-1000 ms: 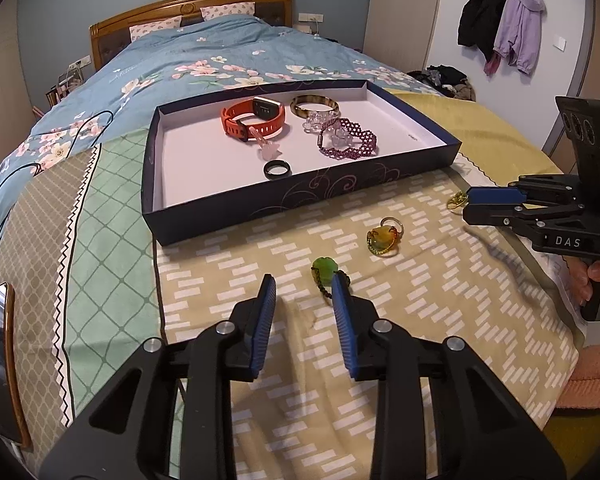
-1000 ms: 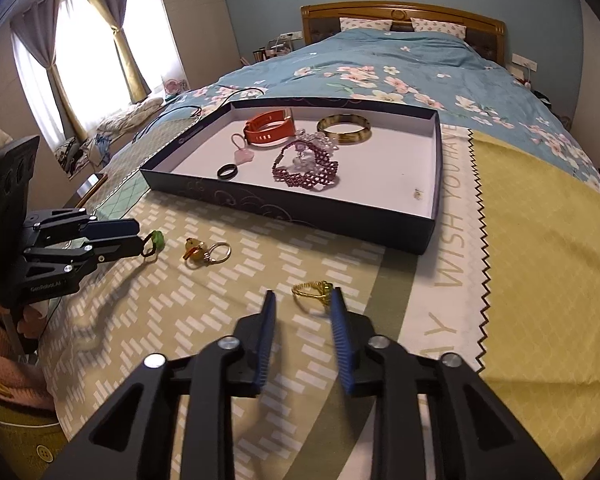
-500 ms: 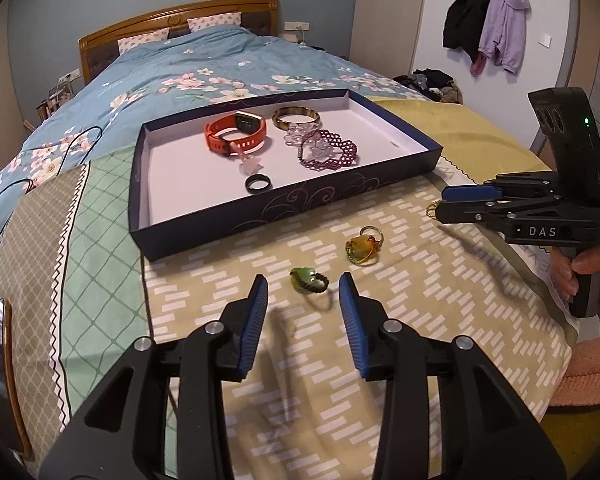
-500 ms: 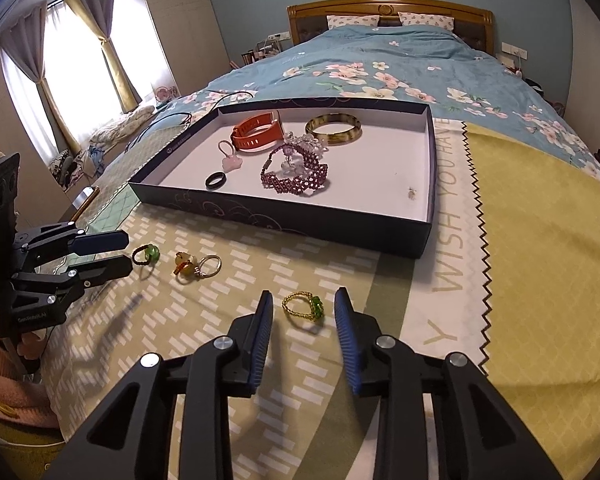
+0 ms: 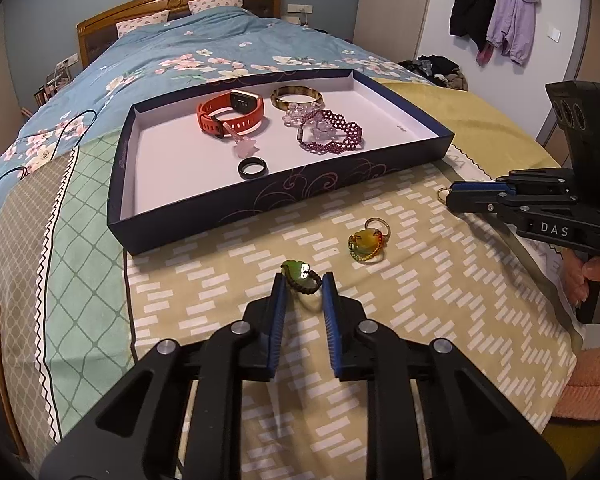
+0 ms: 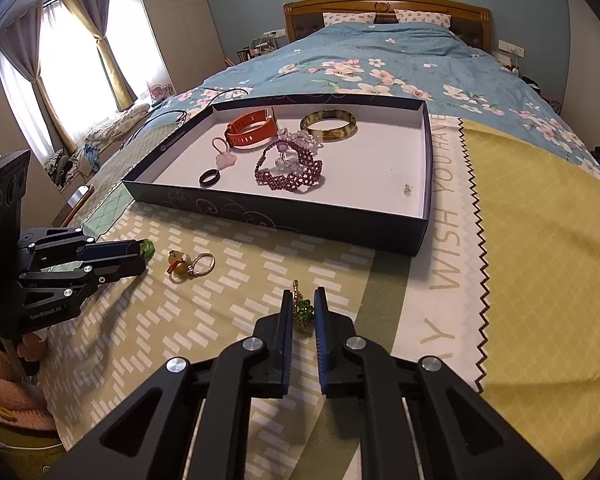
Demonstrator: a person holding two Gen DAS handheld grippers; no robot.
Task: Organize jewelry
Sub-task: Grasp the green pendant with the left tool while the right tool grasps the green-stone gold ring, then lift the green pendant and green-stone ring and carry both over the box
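Note:
On the patterned bedspread, my left gripper [image 5: 303, 285] points down at a dark ring with a green stone [image 5: 300, 276]. Its jaws are closing, and both blue pads touch the ring's sides. My right gripper [image 6: 303, 302] is closing too, and it pinches a gold beaded ring with green beads [image 6: 302, 309] upright between its pads. From the left wrist view, the right gripper [image 5: 446, 196] shows that gold ring [image 5: 441, 194] at its tip. A yellow-orange stone ring [image 5: 365, 242] lies loose between the two grippers. Behind them sits the dark blue tray [image 5: 260, 204].
The tray [image 6: 280, 216] holds an orange watch [image 5: 230, 114], an amber bangle [image 5: 296, 96], a purple beaded bracelet [image 5: 332, 132], clear crystal beads, a pink pendant [image 5: 246, 146] and a black ring [image 5: 253, 168]. A yellow cloth [image 6: 540, 240] covers the right. Black cables [image 5: 4, 176] lie at the left.
Both grippers have dropped onto their rings, and their jaws have narrowed from wide apart to touching the rings. The yellow-orange ring and the tray's contents have not moved.

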